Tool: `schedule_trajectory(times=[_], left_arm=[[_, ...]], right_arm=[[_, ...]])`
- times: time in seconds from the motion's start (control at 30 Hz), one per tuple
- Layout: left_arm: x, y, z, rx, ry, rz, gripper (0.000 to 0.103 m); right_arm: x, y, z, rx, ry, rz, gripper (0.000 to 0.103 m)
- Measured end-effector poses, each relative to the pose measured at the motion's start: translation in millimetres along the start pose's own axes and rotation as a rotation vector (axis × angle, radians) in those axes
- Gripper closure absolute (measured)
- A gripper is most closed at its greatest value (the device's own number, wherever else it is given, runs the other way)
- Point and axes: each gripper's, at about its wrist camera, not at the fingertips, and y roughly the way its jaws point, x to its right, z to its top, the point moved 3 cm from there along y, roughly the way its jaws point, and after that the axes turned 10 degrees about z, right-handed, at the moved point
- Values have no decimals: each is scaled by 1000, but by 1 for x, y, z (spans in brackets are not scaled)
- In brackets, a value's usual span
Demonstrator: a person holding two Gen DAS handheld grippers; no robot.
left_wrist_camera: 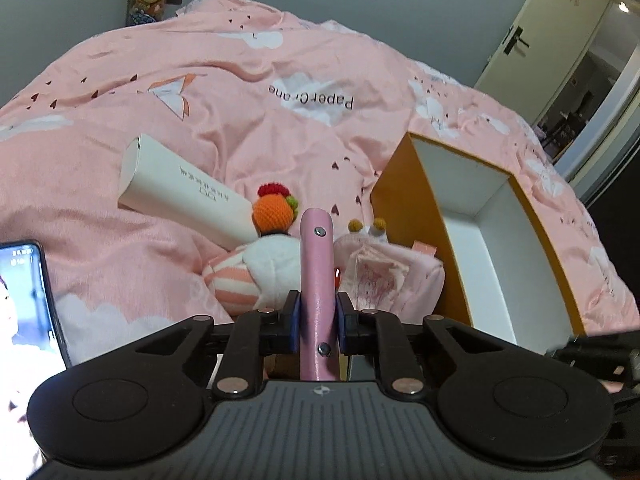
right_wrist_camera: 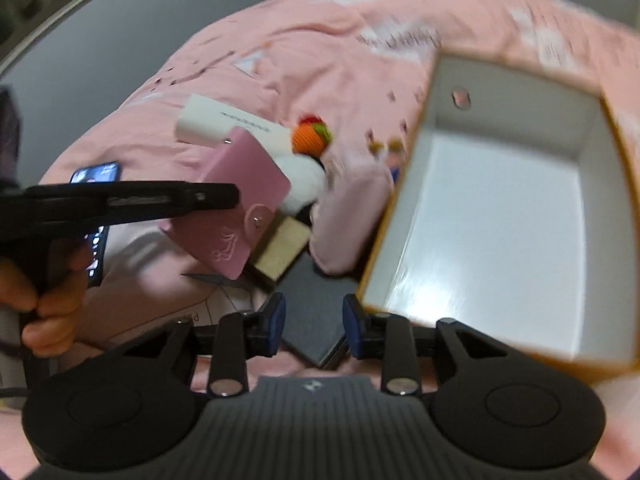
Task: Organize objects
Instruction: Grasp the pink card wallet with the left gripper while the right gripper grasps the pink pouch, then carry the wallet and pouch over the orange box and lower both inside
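Observation:
My left gripper (left_wrist_camera: 318,320) is shut on a pink leather card holder (left_wrist_camera: 317,280), seen edge-on; the right wrist view shows it (right_wrist_camera: 244,204) lifted above the bed in the left gripper (right_wrist_camera: 224,196). An open orange box with a white inside (left_wrist_camera: 496,240) lies on the bed to the right; it also shows in the right wrist view (right_wrist_camera: 500,208). My right gripper (right_wrist_camera: 314,326) is open and empty over a dark grey notebook (right_wrist_camera: 316,320), beside the box's near corner. A white plush with an orange crochet ball (left_wrist_camera: 276,210), a pink pouch (left_wrist_camera: 392,276) and a white tube box (left_wrist_camera: 180,188) lie on the bed.
A pink patterned duvet (left_wrist_camera: 240,92) covers the bed. A lit phone (left_wrist_camera: 24,300) lies at the left. A small tan block (right_wrist_camera: 280,256) lies under the card holder. An open door (left_wrist_camera: 560,40) stands at the far right.

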Motion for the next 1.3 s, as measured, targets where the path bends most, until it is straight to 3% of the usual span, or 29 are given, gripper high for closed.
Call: schedule_trajectory(times=[0.17, 0.33, 0.53, 0.63, 0.7, 0.9, 1.13, 1.3], left_arm=[[4, 2, 6, 16, -5, -10, 84], [4, 6, 10, 26, -17, 1, 84], [6, 14, 9, 13, -16, -10, 84], [6, 16, 7, 9, -14, -13, 84], [4, 17, 6, 7, -17, -15, 84], [2, 13, 7, 19, -39, -18, 84], [13, -10, 19, 69, -37, -44, 84], [42, -41, 41, 171, 21, -95, 84]], right_arm=[[-6, 7, 48, -40, -163, -38, 62], [1, 47, 91, -167, -306, -101, 58], [6, 94, 101, -325, -413, -121, 58], [10, 107, 98, -363, -445, -142, 59], [10, 106, 94, -366, -461, -145, 67], [0, 82, 79, -308, -507, -158, 79], [-19, 7, 78, -99, -537, -222, 80], [-5, -46, 78, 33, -465, -298, 80]])
